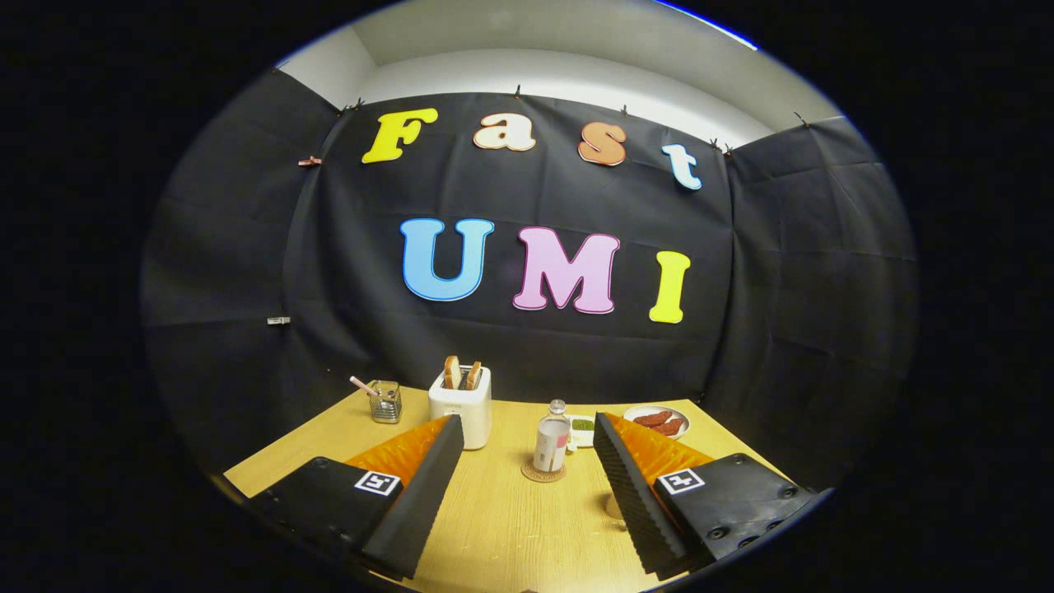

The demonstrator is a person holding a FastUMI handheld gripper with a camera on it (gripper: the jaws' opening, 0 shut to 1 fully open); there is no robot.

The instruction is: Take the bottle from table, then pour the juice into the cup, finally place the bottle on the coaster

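Wooden counter [510, 527]: my fingers [527, 436] spread wide, holding nothing; the bottle [552, 441] stands upright on its coaster [543, 473] just beyond them.

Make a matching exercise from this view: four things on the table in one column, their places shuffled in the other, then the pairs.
1. bottle
2. toaster
3. plate
4. mesh holder

A. just beyond the left finger, bread in its slots
B. beyond the right finger, holding reddish food
C. upright on a coaster, ahead of the open gripper
D. beside the toaster, away from the bottle

Pairs: 1-C, 2-A, 3-B, 4-D
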